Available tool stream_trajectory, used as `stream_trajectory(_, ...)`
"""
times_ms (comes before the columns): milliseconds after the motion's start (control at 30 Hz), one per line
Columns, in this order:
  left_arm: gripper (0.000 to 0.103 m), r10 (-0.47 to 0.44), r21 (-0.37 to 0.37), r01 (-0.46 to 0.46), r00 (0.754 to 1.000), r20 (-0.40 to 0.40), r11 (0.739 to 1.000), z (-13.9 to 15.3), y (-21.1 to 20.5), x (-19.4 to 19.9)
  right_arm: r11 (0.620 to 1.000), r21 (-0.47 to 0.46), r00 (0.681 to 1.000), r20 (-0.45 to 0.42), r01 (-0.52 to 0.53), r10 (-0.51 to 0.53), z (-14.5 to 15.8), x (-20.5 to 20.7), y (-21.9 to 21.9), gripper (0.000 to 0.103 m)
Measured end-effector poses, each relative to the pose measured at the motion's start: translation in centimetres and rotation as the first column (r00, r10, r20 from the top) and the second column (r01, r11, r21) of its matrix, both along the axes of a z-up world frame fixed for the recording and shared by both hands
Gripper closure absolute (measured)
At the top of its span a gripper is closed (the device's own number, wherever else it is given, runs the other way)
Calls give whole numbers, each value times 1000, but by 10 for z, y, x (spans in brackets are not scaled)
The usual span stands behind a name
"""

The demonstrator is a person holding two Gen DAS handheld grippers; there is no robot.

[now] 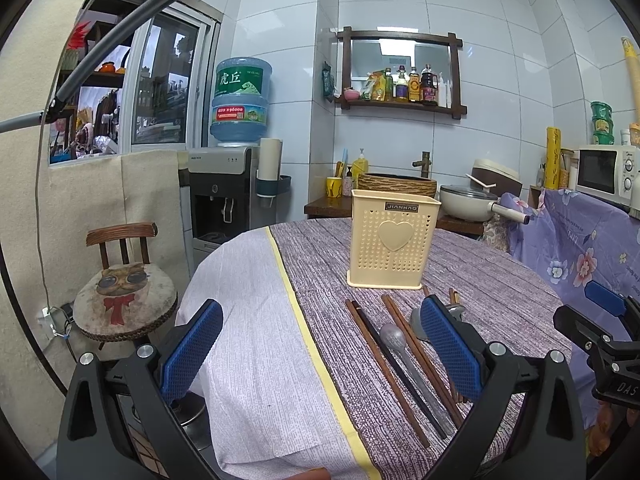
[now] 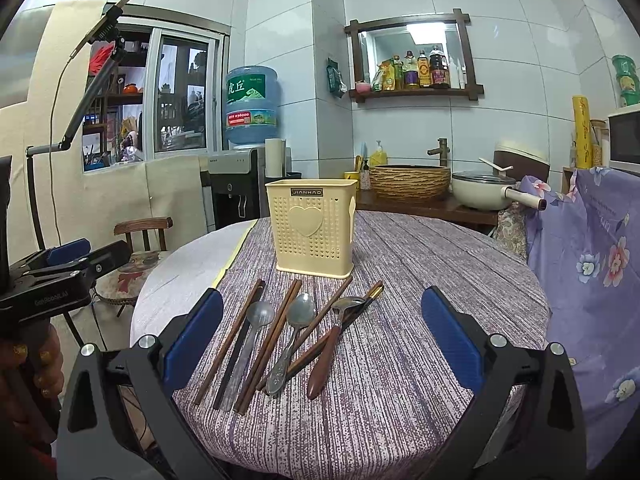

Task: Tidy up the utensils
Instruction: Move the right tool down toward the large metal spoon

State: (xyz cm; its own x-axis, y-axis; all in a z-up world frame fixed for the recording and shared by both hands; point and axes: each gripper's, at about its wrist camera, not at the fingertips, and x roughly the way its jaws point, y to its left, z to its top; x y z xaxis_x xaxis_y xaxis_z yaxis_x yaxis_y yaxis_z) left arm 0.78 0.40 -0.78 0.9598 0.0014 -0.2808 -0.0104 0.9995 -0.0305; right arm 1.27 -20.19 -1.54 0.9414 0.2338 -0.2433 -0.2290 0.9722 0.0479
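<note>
A cream perforated utensil holder (image 2: 314, 228) with a heart on its front stands upright on the round table (image 2: 420, 280); the left wrist view has the holder (image 1: 392, 240) too. In front of it lie several brown chopsticks (image 2: 230, 340), a grey metal spoon (image 2: 248, 344), a second metal spoon (image 2: 294, 332) and a spoon with a brown handle (image 2: 330, 344). My right gripper (image 2: 322, 344) is open above these utensils, holding nothing. My left gripper (image 1: 320, 344) is open over the table's left part, with chopsticks (image 1: 384, 364) and a spoon (image 1: 400, 344) between its fingers' lines but untouched.
A stool with a cat cushion (image 1: 124, 296) stands left of the table. A floral purple cloth (image 2: 592, 264) drapes at the right. Behind are a water dispenser (image 1: 232, 184), a woven basin (image 2: 410, 180), a pot (image 2: 480, 192) and a microwave (image 1: 604, 172).
</note>
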Motion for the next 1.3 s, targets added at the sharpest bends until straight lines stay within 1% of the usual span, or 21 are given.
stream_trajectory(167,5,-24,2,24,998,-57,1000,-8,6,18,1000,-25,999,-38,18,-19,-2,13,3,5)
stream_trajectory(333,5,-41,-39,36,993,-115,999,-15,10,36,998,-61,994,-102,26,-32,-10,33,5,5)
stream_trajectory(467,5,-38,-15,36,985,-169,999,-22,9,54,995,-87,986,-155,40,-54,-14,53,4,5)
stream_trajectory(500,5,-30,-11,29,982,-189,1000,-24,10,59,995,-88,983,-173,47,-61,-15,59,2,5)
stream_trajectory(567,5,-28,-25,23,977,-214,999,-26,16,67,995,-79,975,-212,53,-69,-18,72,-2,5)
stream_trajectory(633,5,-21,-47,11,974,-227,999,-27,24,74,997,-65,964,-257,52,-67,-23,85,-5,5)
stream_trajectory(700,5,-3,-49,-9,970,-244,999,-28,28,81,996,-69,953,-294,52,-70,-27,96,-6,5)
stream_trajectory(833,5,21,-57,-39,955,-295,998,-32,37,98,993,-107,941,-329,44,-77,-34,111,0,5)
stream_trajectory(933,6,4,-65,-28,940,-340,997,-37,38,110,992,-124,933,-352,31,-73,-38,122,4,5)
stream_trajectory(1000,8,6,-45,-24,933,-360,999,-38,35,117,990,-138,927,-368,28,-78,-40,131,7,5)
stream_trajectory(1067,16,-3,-34,-10,926,-376,999,-40,30,123,987,-155,920,-382,33,-91,-41,140,10,7)
stream_trajectory(1167,25,-27,-43,11,916,-399,999,-41,25,130,990,-137,902,-422,33,-88,-43,153,9,13)
stream_trajectory(1233,28,-35,-45,18,910,-414,999,-42,23,135,992,-126,892,-443,31,-84,-43,162,8,15)
stream_trajectory(1300,32,-45,-54,25,905,-423,998,-42,22,139,990,-138,884,-457,36,-95,-44,171,8,18)
